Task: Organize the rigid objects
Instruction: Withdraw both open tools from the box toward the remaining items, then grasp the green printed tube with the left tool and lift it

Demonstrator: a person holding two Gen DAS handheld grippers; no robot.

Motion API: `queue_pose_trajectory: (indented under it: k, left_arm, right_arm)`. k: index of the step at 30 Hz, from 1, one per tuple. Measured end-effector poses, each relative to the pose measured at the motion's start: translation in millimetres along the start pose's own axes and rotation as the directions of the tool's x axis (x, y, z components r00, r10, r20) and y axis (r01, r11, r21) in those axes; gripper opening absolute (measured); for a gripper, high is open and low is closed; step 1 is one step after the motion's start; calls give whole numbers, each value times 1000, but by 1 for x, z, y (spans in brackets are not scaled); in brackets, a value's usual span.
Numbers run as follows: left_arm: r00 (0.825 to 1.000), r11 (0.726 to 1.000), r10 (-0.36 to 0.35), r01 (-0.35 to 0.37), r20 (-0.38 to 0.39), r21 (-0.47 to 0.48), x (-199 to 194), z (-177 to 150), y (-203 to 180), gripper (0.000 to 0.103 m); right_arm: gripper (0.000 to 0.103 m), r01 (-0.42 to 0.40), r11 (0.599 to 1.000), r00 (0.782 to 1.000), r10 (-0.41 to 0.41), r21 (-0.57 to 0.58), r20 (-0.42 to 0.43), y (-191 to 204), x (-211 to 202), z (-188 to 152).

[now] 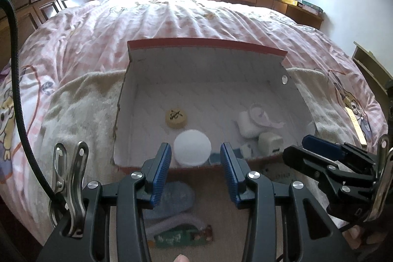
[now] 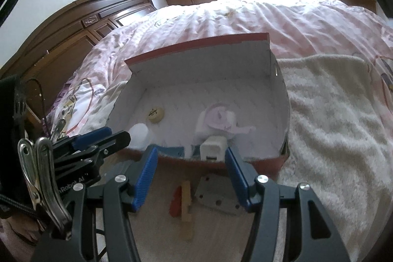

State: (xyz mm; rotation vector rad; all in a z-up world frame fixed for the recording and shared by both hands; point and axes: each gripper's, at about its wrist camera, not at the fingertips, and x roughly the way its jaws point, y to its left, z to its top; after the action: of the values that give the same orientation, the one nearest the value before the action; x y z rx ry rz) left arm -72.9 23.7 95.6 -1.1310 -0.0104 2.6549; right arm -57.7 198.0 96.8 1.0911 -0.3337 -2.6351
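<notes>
Since nothing sits between either pair, my left tongs (image 1: 195,161) and right tongs (image 2: 191,165) gape part-open; the white charger cube (image 2: 212,147) lies nearest the right pair, centre frame.

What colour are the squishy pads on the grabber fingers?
Blue, with fine ridges. The left gripper's pads show it best in the left wrist view.

White lettering, partly cut off, reads "nRobot AI" on the left gripper (image 2: 118,136), at nine o'clock. The black mark on the yellow disc (image 2: 155,115) is unreadable.
</notes>
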Motion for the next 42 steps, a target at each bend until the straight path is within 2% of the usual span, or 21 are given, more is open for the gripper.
queue_pose_trajectory:
  k: [17, 26, 40, 42]
  left_arm:
    - [999, 999, 28, -29, -20, -40, -22, -39, 12, 43]
    - [999, 999, 18, -20, -49, -44, -32, -66, 16, 42]
    - [994, 997, 12, -20, -105, -73, -26, -97, 32, 43]
    - [993, 997, -10, 0, -122, -83, -22, -102, 34, 50]
  right_arm:
    - [60, 10, 999, 999, -9, 32, -52, -3, -13, -45]
    - [60, 17, 999, 996, -13, 46, -92, -6, -12, -69]
    - [60, 44, 999, 988, -45, -11, -151, 3, -1, -97]
    - [60, 46, 999, 987, -48, -15, -154, 3, 1, -99]
